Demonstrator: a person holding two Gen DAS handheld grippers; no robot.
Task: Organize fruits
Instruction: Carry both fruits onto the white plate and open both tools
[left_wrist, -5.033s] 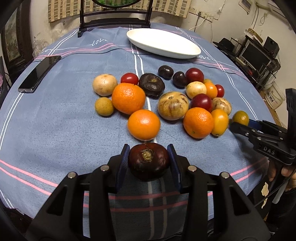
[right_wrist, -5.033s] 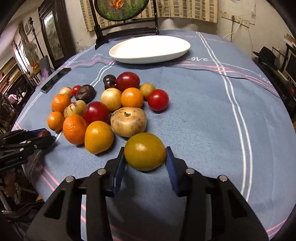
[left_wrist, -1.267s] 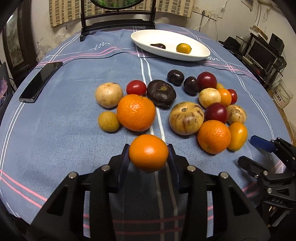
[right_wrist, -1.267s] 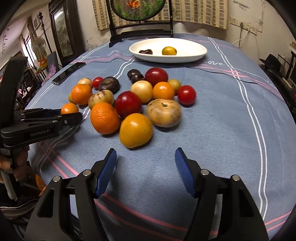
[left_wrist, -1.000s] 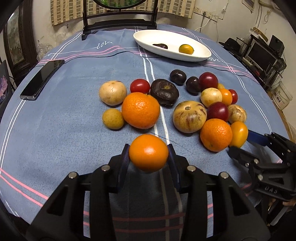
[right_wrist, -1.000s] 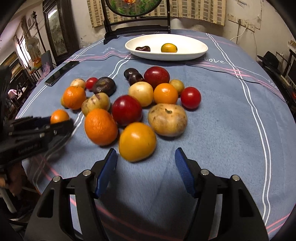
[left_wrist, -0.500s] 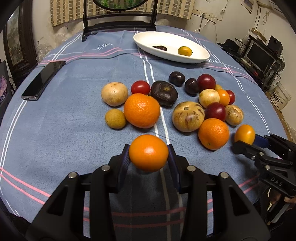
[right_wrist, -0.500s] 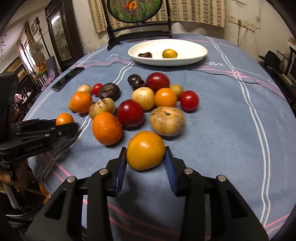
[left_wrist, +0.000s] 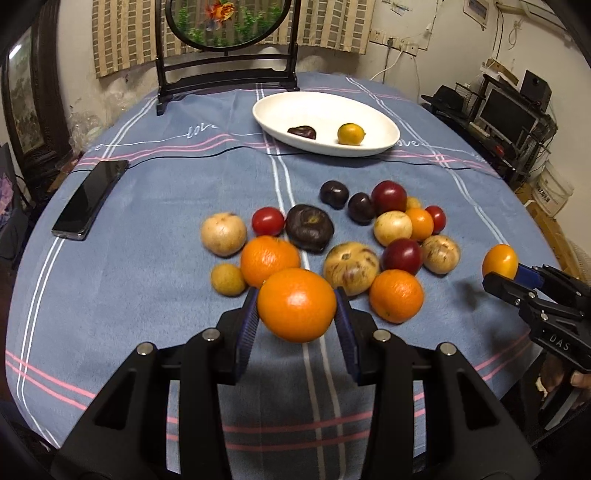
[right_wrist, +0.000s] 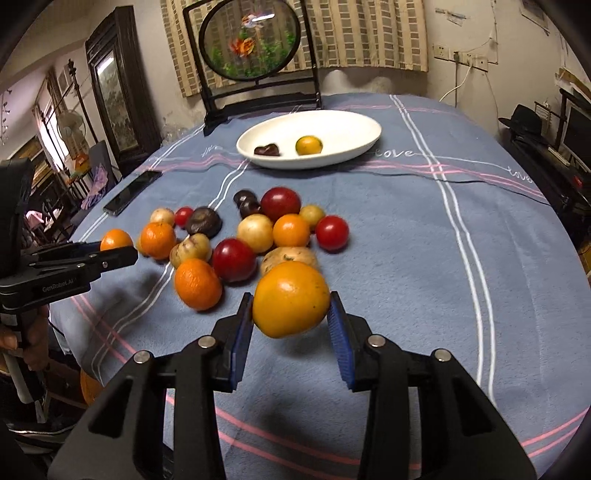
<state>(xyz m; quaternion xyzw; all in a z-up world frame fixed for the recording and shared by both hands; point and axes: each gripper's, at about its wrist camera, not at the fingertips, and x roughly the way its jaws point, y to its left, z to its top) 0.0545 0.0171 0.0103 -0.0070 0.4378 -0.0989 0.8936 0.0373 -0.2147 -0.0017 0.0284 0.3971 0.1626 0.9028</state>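
My left gripper (left_wrist: 296, 312) is shut on an orange (left_wrist: 296, 310), held above the blue cloth in front of the fruit pile (left_wrist: 347, 236). My right gripper (right_wrist: 291, 301) is shut on a yellow-orange fruit (right_wrist: 291, 299), lifted off the cloth at the pile's (right_wrist: 255, 232) near edge. In the left wrist view the right gripper (left_wrist: 506, 274) shows at the right with that yellow-orange fruit (left_wrist: 499, 261). In the right wrist view the left gripper (right_wrist: 118, 251) shows at the left with its orange (right_wrist: 116, 239). The white oval plate (left_wrist: 384, 127) (right_wrist: 354, 125) at the back holds a dark fruit (left_wrist: 302, 132) and a yellow fruit (left_wrist: 351, 134).
A black phone (left_wrist: 90, 199) lies on the cloth at the left. A dark-framed round screen (left_wrist: 225, 44) stands behind the plate. Shelves with monitors (left_wrist: 513, 114) line the right wall. A hand (right_wrist: 26, 339) grips the left tool's handle off the table's near edge.
The right jaws closed on the yellow-orange fruit and lifted it off the cloth. The left gripper rose with its orange, so the pile and plate sit lower in both views.
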